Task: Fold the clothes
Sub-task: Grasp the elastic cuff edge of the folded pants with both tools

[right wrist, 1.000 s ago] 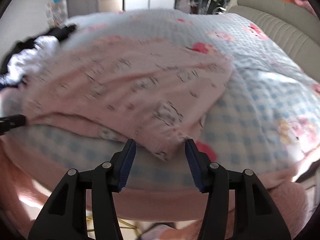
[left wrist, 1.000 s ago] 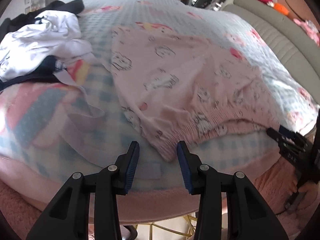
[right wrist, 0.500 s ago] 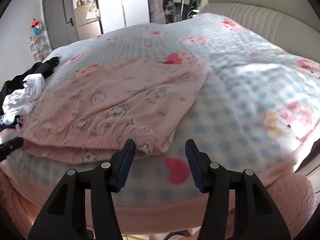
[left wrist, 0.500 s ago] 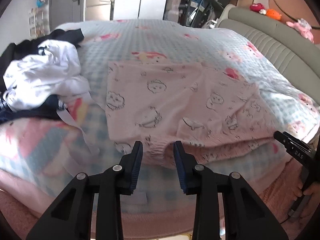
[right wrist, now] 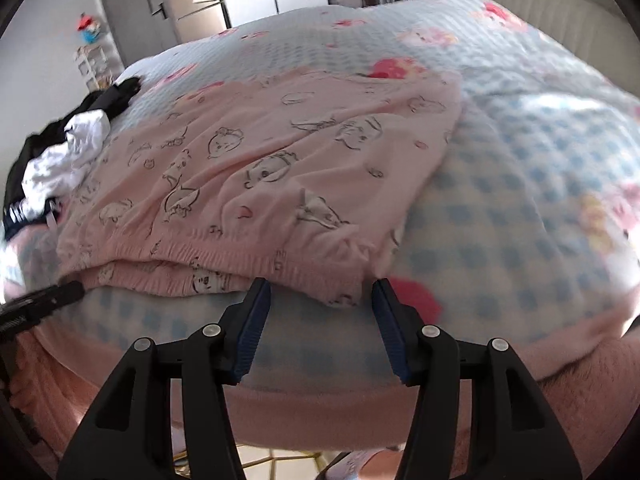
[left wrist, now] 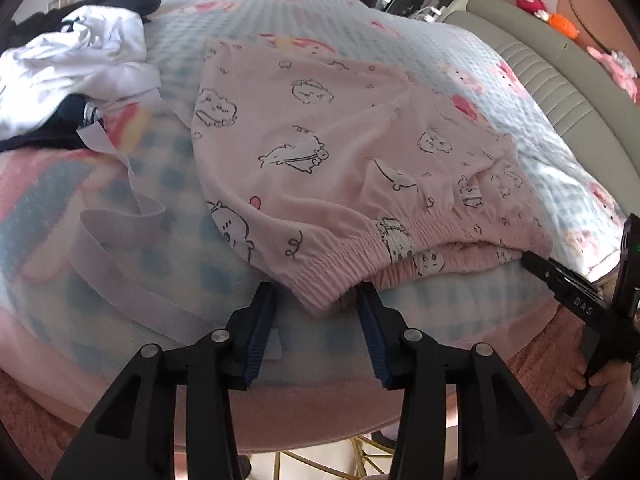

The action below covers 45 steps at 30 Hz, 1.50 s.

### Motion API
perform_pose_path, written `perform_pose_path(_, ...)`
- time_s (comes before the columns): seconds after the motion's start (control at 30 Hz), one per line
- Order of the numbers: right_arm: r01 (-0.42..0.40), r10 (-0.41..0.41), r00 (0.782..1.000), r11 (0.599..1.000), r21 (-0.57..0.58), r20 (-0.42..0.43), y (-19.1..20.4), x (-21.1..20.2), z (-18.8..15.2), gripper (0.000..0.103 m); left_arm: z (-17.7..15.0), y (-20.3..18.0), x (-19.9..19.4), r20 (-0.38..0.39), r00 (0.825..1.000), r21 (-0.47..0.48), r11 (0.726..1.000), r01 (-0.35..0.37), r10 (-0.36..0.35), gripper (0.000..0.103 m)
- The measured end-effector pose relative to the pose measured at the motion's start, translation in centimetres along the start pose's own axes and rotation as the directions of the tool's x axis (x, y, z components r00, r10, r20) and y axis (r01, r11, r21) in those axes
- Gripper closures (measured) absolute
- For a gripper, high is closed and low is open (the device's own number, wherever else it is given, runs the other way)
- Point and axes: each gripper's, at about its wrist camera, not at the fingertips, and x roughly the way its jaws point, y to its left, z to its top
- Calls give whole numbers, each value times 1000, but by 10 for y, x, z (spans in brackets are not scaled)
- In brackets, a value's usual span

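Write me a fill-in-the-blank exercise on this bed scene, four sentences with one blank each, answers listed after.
1. The garment spread on the bed is pink pyjama shorts printed with cartoon ____.
2. The left gripper, its jaws opening, has a corner of the shorts' elastic ____ between its fingers.
3. Beside the shorts lies a heap of white and ____ clothes.
4. The right gripper has ____ pads on its fingers.

Missing words: animals; waistband; dark; blue

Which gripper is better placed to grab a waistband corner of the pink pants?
Probably the left gripper: a waistband corner of the pink pants already lies between its opening fingers. The right gripper is open too, but its corner sits just beyond the fingertips.
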Motion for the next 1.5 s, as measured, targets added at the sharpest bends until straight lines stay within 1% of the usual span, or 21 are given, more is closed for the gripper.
perform_pose_path(0.07,15,-15,1000,1000,-11,18,2,0,1,49,0,-1,-3,27,998,21,998,-52,52,60)
perform_pose_path(0.1,41,-41,998,999,-1,38,-1,-3,3,49,1,0,-6,43,997,22,997,-73,72,60)
perform_pose_path(0.17,95,-96,992,995,22,77,-7,-8,5,49,7,5,-12,71,994,-10,997,-78,78,60)
perform_pose_path(0.23,57,-65,993,995,81,98,-19,-15,6,49,11,12,-16,84,994,-42,997,-61,64,60)
perform_pose_path(0.33,36,-42,998,993,109,55,-27,-10,4,49,11,14,-15,77,995,-56,997,-55,59,60)
perform_pose_path(0.4,12,-12,1000,994,110,-1,-24,-1,2,49,11,14,-11,70,996,-65,997,-45,50,60)
perform_pose_path(0.5,-73,79,996,991,108,-51,-20,-2,-7,48,14,13,-11,75,996,-68,997,-37,42,60)
perform_pose_path(0.57,-95,101,992,992,79,-71,-13,-1,-11,47,18,14,-11,79,996,-69,997,-29,35,60)
perform_pose_path(0.67,-65,66,996,998,24,-67,-4,3,-8,47,19,16,-9,73,997,-82,996,-19,25,60)
perform_pose_path(0.77,-25,25,999,1000,-1,-47,0,11,-2,47,18,15,-7,65,997,-79,997,-22,28,60)
perform_pose_path(0.87,-17,17,1000,1000,9,2,1,4,0,48,16,15,-8,61,998,-73,997,-22,26,60)
perform_pose_path(0.9,-28,28,999,1000,12,19,0,-1,-1,48,16,16,-8,60,998,-73,997,-21,25,60)
perform_pose_path(1.0,-78,77,997,996,33,28,-3,-5,0,48,17,17,-7,56,998,-80,997,-17,21,60)
perform_pose_path(1.1,-95,93,995,994,61,40,-6,-6,3,48,18,17,-6,55,998,-83,996,-16,20,60)
perform_pose_path(1.2,-48,45,998,996,71,41,-10,0,8,48,17,16,-3,56,998,-92,996,-6,11,60)
perform_pose_path(1.3,-16,11,999,995,98,49,-16,5,15,49,16,14,1,42,998,-122,992,44,-39,60)
perform_pose_path(1.37,-13,9,999,993,118,39,-21,9,19,60,11,9,4,23,995,-134,986,97,-95,60)
perform_pose_path(1.4,-32,31,1000,992,119,4,-21,14,18,71,9,7,4,20,995,-129,987,99,-97,60)
perform_pose_path(1.43,-60,60,998,989,135,-3,-21,13,15,78,8,4,4,18,995,-123,987,99,-98,60)
perform_pose_path(1.5,-115,119,993,979,170,-12,-22,10,9,84,8,2,3,22,996,-111,990,85,-83,61)
